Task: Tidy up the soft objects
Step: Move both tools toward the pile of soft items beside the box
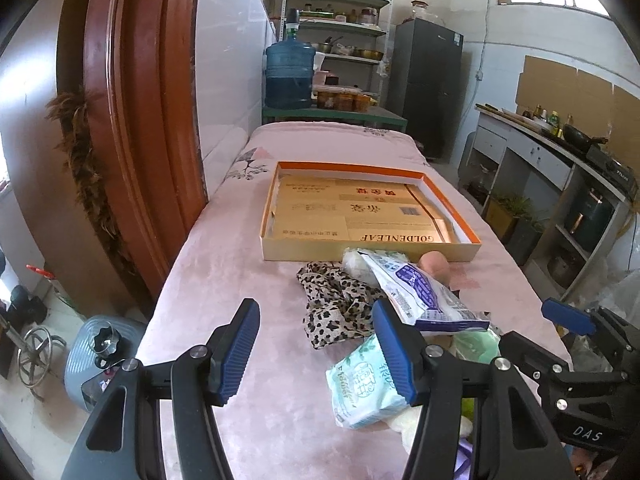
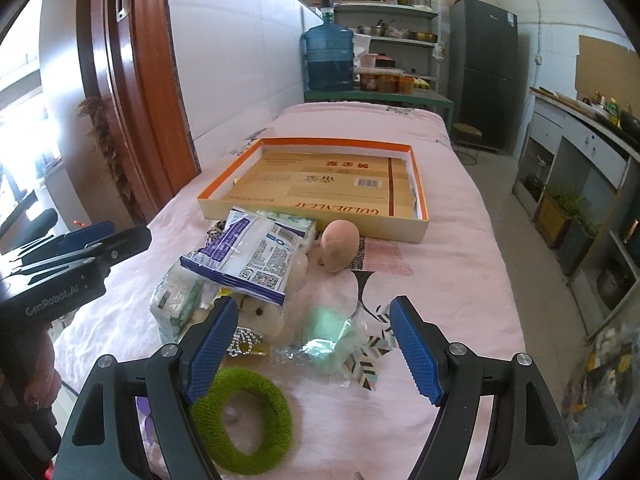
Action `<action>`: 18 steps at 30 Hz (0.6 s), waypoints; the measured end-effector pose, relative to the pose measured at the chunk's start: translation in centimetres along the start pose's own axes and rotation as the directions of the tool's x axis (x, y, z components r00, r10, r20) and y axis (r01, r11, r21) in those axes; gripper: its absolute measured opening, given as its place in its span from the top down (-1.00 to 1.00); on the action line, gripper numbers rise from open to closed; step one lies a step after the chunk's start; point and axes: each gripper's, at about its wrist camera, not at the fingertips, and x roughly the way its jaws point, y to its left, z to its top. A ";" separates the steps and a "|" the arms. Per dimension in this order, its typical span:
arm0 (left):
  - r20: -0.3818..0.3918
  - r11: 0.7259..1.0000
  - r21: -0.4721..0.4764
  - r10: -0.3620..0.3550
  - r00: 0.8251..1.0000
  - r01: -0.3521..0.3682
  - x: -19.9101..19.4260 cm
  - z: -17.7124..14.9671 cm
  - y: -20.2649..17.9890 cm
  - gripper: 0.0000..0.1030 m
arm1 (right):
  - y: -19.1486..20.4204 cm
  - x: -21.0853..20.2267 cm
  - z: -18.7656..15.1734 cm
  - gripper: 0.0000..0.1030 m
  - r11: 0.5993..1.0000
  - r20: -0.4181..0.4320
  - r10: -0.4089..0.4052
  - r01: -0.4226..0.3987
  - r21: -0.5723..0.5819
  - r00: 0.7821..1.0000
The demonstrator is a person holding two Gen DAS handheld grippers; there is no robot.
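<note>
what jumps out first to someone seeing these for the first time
A jumble of soft things heaped on the pink cloth: a leopard-print fabric, a blue-and-white packet lying on top, and a green fuzzy ring nearest the right tongs. Behind the heap sits a shallow orange-rimmed box, with no soft things in it. Both tongs, left included, are open.

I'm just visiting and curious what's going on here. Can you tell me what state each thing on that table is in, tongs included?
left tongs: open, holding nothing
right tongs: open, holding nothing
cardboard tray: no soft items inside, only flattened cardboard lining it
leopard cloth: crumpled, outside the tray
blue-and-white packet: lying on top of the pile
peach ball: on the sheet, beside the tray
green ring: lying flat, near the right tongs
</note>
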 end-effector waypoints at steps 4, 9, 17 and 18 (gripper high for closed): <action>-0.005 1.000 0.003 0.003 1.000 -0.003 0.1 0.0 -0.2 -0.15 | -0.1 0.0 0.0 -0.54 1.000 -0.001 0.003 -0.003 0.005 1.000; -0.006 1.000 0.002 0.009 1.000 -0.009 0.1 0.1 -0.2 -0.15 | -0.2 0.0 0.0 -0.54 1.000 -0.001 0.008 -0.008 0.005 1.000; -0.007 1.000 0.003 0.007 1.000 -0.007 0.1 0.3 -0.1 -0.15 | -0.1 -0.1 0.0 -0.54 1.000 0.001 0.011 -0.011 0.000 1.000; -0.006 1.000 0.003 0.007 1.000 -0.007 0.1 0.3 -0.1 -0.15 | -0.1 -0.1 0.0 -0.54 1.000 0.001 0.011 -0.011 0.000 1.000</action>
